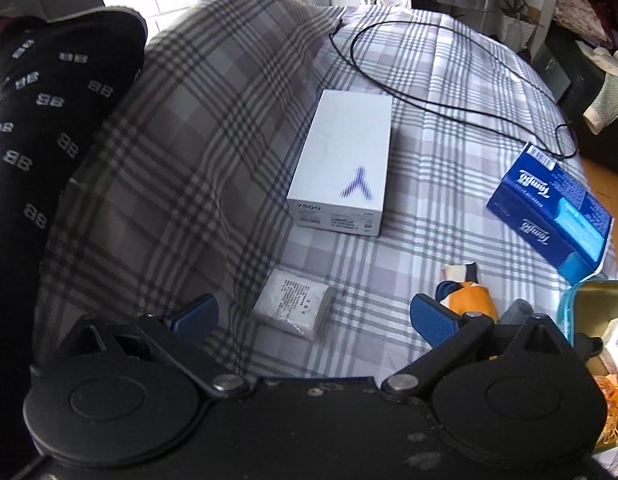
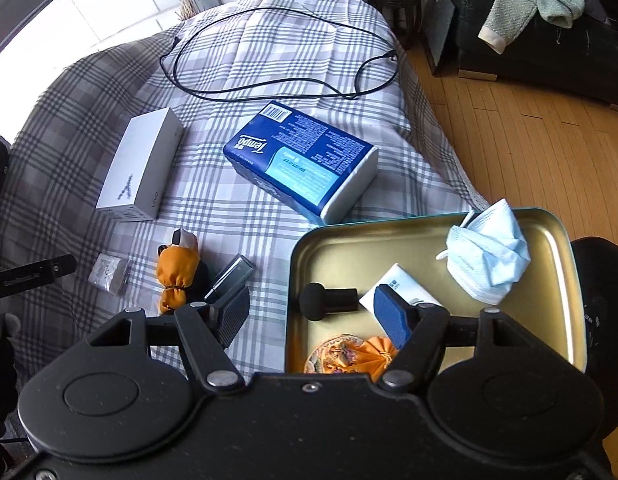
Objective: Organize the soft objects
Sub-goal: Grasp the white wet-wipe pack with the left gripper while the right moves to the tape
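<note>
My left gripper (image 1: 313, 318) is open above the checked bedspread. A small white tissue packet (image 1: 295, 310) lies between its blue fingers, untouched. To its right, an orange cloth pouch (image 1: 471, 300) lies against the right finger (image 1: 433, 320). My right gripper (image 2: 313, 316) is open and holds nothing, straddling the left rim of a gold tin tray (image 2: 429, 236). In the tray lie a pale blue face mask (image 2: 485, 252), a black foam piece (image 2: 325, 300), a small white box (image 2: 401, 284) and an orange embroidered pouch (image 2: 357, 356). A blue Tempo tissue pack (image 2: 305, 160) lies behind the tray.
A white phone box (image 2: 141, 168) and a looped black cable (image 2: 269, 88) lie farther back on the bed. A grey metal object (image 2: 233, 276) lies beside the orange pouch (image 2: 177, 276). A person's limb in black patterned cloth (image 1: 49, 120) is at the left. Wooden floor (image 2: 529, 140) is at the right.
</note>
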